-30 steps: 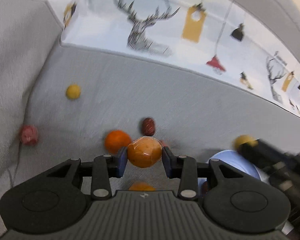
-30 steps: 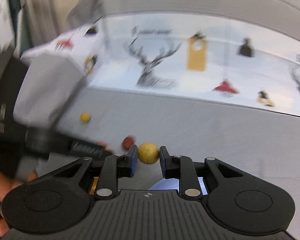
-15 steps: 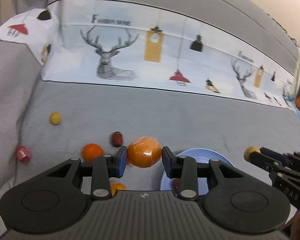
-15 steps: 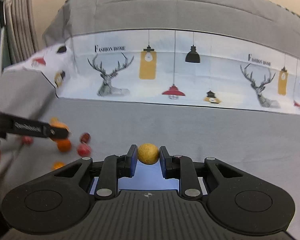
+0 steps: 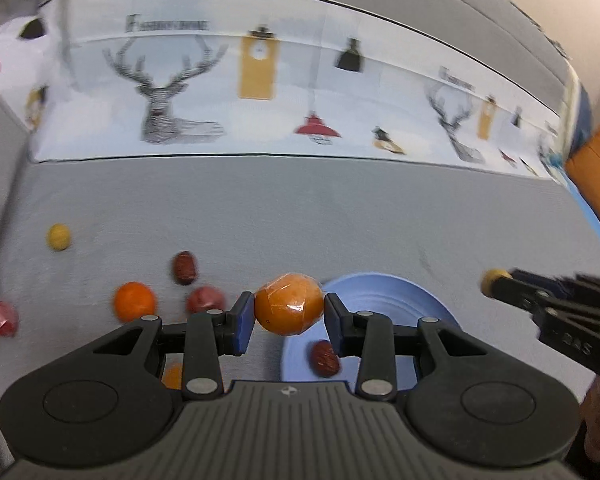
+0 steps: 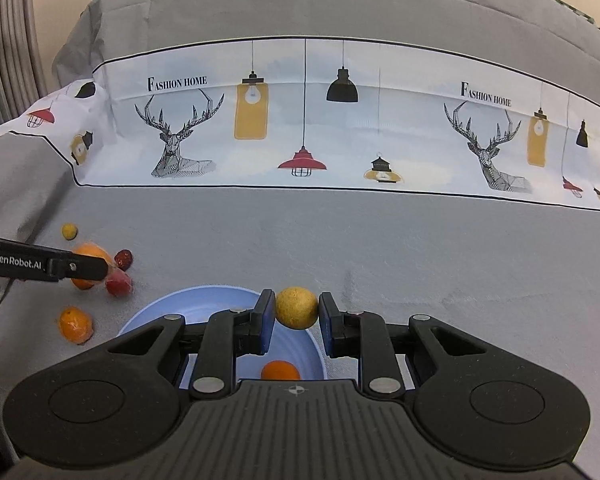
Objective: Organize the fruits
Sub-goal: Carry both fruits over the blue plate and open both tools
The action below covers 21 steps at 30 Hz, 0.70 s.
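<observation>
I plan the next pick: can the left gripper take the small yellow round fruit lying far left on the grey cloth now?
Probably not yet. The left gripper has its jaws shut on the wrapped orange fruit. The small yellow round fruit lies uncovered on the grey cloth.

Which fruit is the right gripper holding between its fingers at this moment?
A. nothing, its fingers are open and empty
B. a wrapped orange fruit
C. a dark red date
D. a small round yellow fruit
D: in the right wrist view the right gripper is closed on a small round yellow fruit above the blue plate; the wrapped orange fruit is in the left gripper.
</observation>
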Each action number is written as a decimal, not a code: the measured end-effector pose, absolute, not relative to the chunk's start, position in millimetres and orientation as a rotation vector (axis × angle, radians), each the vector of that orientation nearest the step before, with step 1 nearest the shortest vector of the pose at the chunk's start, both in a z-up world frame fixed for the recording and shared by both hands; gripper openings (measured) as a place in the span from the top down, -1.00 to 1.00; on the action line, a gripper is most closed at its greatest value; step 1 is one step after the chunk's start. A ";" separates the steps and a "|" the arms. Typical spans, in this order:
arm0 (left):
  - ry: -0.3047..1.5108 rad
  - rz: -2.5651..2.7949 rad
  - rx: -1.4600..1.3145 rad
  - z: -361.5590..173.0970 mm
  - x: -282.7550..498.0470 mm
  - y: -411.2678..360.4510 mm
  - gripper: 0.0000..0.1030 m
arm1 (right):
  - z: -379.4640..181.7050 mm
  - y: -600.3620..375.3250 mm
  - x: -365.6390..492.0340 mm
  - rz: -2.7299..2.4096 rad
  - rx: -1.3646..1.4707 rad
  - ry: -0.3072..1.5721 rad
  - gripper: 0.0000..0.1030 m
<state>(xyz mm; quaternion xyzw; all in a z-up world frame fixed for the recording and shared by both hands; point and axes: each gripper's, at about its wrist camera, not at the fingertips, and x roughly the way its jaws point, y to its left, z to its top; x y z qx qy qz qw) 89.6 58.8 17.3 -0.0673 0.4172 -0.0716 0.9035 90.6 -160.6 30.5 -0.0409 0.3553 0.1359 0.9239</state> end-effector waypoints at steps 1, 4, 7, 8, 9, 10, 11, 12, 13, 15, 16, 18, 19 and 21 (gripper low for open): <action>0.863 -0.181 -0.125 16.7 88.6 53.2 0.20 | 30.5 -159.4 91.1 0.281 -0.088 0.732 0.52; 0.869 -0.296 -0.072 14.2 83.1 34.7 0.20 | 29.5 -156.5 92.5 0.291 -0.095 0.737 0.52; 0.871 -0.392 0.008 10.7 74.4 13.1 0.20 | 27.1 -153.1 93.2 0.303 -0.106 0.748 0.52; 0.869 -0.419 0.041 9.0 70.8 6.2 0.20 | 26.2 -151.4 93.3 0.307 -0.111 0.753 0.52; 0.868 -0.441 0.069 7.0 67.5 0.3 0.20 | 25.5 -150.1 93.1 0.310 -0.115 0.755 0.52; 0.869 -0.456 0.089 4.2 64.4 -4.4 0.20 | 25.3 -149.3 93.1 0.313 -0.119 0.756 0.52; 0.871 -0.466 0.101 2.0 62.8 -7.4 0.20 | 25.1 -148.4 92.9 0.316 -0.123 0.756 0.52; 0.874 -0.472 0.107 0.5 61.4 -8.6 0.20 | 25.0 -148.0 93.0 0.318 -0.124 0.757 0.52; 0.877 -0.474 0.108 -0.7 61.1 -9.5 0.20 | 24.8 -148.0 93.1 0.320 -0.125 0.758 0.52; 0.879 -0.470 0.098 -1.9 61.5 -7.7 0.20 | 24.6 -147.6 93.1 0.319 -0.129 0.761 0.52; 0.880 -0.468 0.093 -1.4 62.9 -6.6 0.20 | 24.5 -148.0 93.4 0.319 -0.129 0.762 0.52; 0.880 -0.464 0.089 -1.5 64.3 -5.4 0.20 | 24.7 -148.5 94.0 0.318 -0.130 0.763 0.52; 0.880 -0.463 0.091 -0.8 66.0 -6.3 0.20 | 24.6 -148.9 94.2 0.318 -0.130 0.764 0.52; 0.880 -0.465 0.091 -0.1 65.8 -6.0 0.19 | 24.3 -149.1 94.7 0.319 -0.131 0.766 0.52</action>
